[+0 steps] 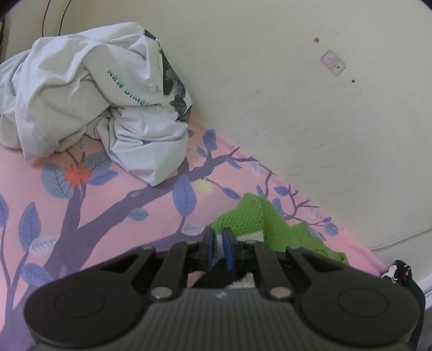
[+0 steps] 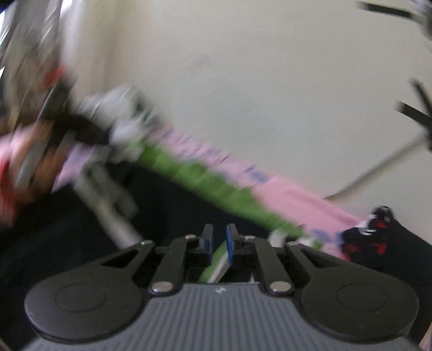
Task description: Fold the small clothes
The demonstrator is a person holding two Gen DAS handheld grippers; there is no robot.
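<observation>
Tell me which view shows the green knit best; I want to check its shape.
The left wrist view: the green knit is sharp, lying crumpled on the pink sheet. The right wrist view shows only a blurred green streak.

Cream painted wall with scuffs, small dark spots and a pale rectangular sticker fills the back. Pink bedsheet printed with purple branches and blue leaves runs right up to it. Thin dark cables hang top left; light soft, even.
</observation>
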